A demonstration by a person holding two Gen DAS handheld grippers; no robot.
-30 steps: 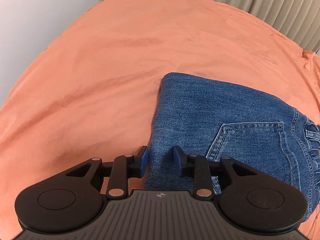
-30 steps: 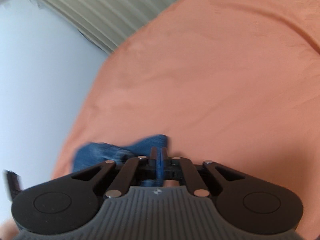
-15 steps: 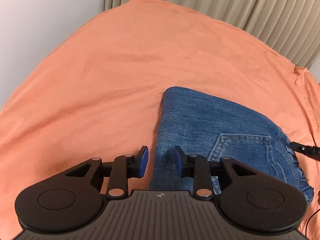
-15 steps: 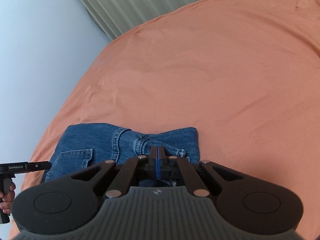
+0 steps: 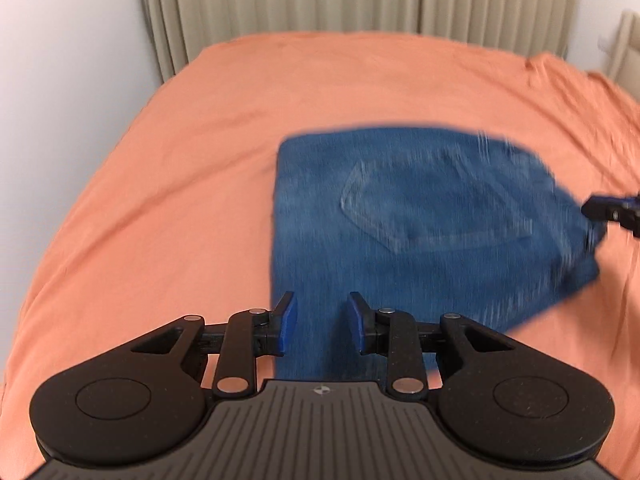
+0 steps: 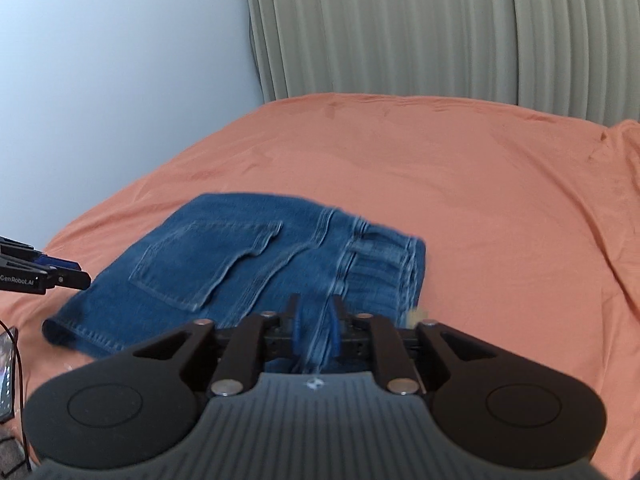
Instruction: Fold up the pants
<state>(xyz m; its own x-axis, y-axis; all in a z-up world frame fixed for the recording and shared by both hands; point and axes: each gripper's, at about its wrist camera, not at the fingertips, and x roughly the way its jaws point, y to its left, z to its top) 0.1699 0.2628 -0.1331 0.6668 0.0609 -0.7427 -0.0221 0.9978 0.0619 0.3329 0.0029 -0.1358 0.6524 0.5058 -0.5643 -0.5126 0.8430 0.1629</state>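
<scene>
Folded blue jeans (image 5: 404, 232) lie flat on the orange bedsheet (image 5: 180, 184), back pocket up. My left gripper (image 5: 322, 322) is open and empty, its blue pads over the jeans' near left edge, above the cloth. In the right wrist view the jeans (image 6: 240, 264) lie ahead with the waistband to the right. My right gripper (image 6: 316, 330) is slightly open over the near edge of the jeans, its pads blurred; it holds nothing. Each gripper shows at the other view's edge: the right one (image 5: 612, 212) and the left one (image 6: 44, 274).
The bed fills both views. Beige curtains (image 5: 360, 0) hang behind it, with a white wall (image 6: 120, 60) on the left. A radiator (image 5: 626, 46) stands at the far right. A phone and a cable (image 6: 8, 364) lie at the right wrist view's left edge.
Both grippers have pulled back and risen from the jeans. My right gripper, shut a second ago, has opened a little and released the waistband. The jeans now lie folded flat.
</scene>
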